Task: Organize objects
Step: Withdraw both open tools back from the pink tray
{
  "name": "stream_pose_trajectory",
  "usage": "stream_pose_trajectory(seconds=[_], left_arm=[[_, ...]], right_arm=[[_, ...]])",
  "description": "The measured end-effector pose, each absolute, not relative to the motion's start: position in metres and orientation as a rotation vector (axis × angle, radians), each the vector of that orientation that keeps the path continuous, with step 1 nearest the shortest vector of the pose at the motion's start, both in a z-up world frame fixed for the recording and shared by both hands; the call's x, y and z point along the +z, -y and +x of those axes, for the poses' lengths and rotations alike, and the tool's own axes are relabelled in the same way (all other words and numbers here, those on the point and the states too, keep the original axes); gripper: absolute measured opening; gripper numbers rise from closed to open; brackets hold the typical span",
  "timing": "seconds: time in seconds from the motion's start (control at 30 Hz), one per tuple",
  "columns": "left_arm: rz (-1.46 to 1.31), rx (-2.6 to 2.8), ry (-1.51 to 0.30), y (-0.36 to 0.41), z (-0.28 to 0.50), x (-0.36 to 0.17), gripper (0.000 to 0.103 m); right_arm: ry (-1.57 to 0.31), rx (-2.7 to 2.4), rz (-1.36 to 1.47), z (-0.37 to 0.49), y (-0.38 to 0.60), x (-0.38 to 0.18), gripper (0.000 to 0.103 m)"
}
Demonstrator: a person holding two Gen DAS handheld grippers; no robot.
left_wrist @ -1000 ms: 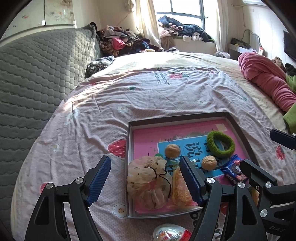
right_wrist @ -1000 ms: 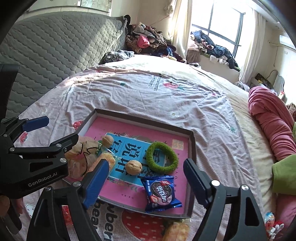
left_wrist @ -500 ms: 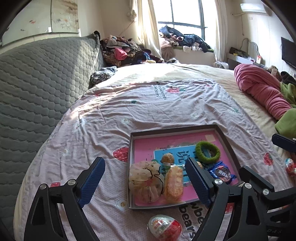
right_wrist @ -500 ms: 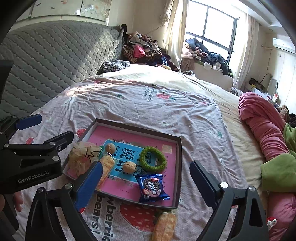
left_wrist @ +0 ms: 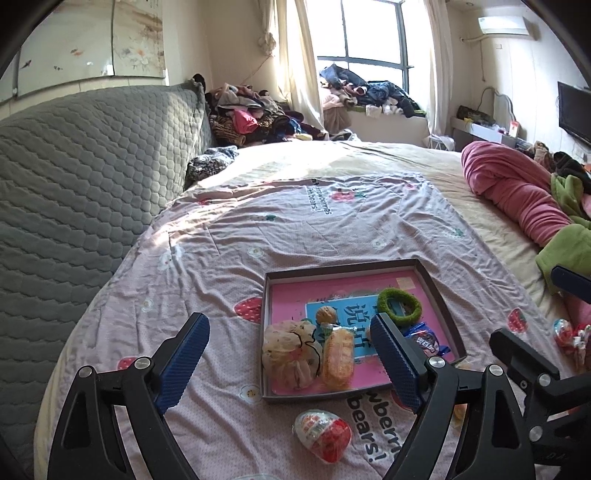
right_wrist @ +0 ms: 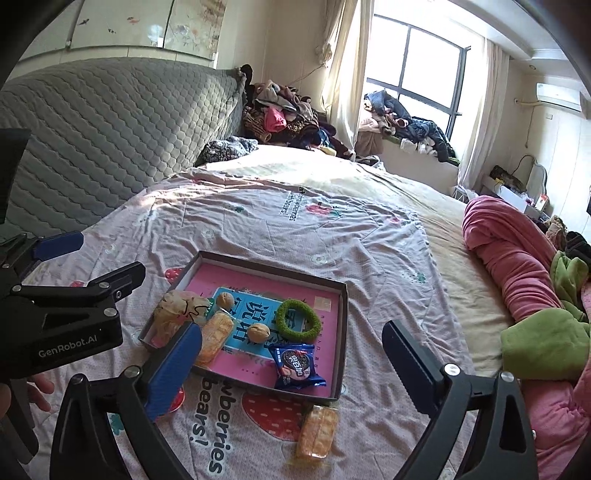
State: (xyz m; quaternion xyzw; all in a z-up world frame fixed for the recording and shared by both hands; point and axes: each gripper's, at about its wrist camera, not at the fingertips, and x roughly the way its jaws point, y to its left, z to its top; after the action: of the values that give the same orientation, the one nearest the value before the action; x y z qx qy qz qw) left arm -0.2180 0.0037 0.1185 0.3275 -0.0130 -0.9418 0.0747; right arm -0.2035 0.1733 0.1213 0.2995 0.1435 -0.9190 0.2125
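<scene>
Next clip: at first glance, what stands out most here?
A shallow tray with a pink floor sits on the strawberry-print bedspread, holding a green ring, two walnuts and snack packets. Outside its near edge lie a foil-wrapped egg and an orange packet. Both claws, left claw and right claw, hover open.

**Two wrist cameras, one bed seen from its near edge**

The left wrist camera looks forward and slightly down between the left tool's (left_wrist: 290, 363) fingers, across the bed (left_wrist: 332, 229) toward the window (left_wrist: 373, 33). The right wrist camera sits just to its right, facing much the same way between the right tool's (right_wrist: 291, 365) fingers. Both hang above the bed's near edge, near the tray (left_wrist: 439, 295) (right_wrist: 341, 332). They share the tray, the bedspread, the grey headboard (left_wrist: 92, 166) (right_wrist: 110, 140) and the window (right_wrist: 424, 70); each also catches the other tool at its frame edge.
</scene>
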Motion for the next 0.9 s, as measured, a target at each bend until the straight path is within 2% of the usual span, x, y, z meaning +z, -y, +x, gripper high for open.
stream_pose_trajectory(seconds=[0.6,0.9], left_arm=[[0.868,-2.874,0.063,-0.019,-0.139,0.169,0.090],[0.854,-2.890,0.047,-0.025,-0.105,0.175,0.090]], right_arm=[[-0.380,-2.608,0.720,-0.135,-0.209,0.174,0.102],[-0.398,-2.618,0.692,-0.099,-0.220,0.182,0.102]])
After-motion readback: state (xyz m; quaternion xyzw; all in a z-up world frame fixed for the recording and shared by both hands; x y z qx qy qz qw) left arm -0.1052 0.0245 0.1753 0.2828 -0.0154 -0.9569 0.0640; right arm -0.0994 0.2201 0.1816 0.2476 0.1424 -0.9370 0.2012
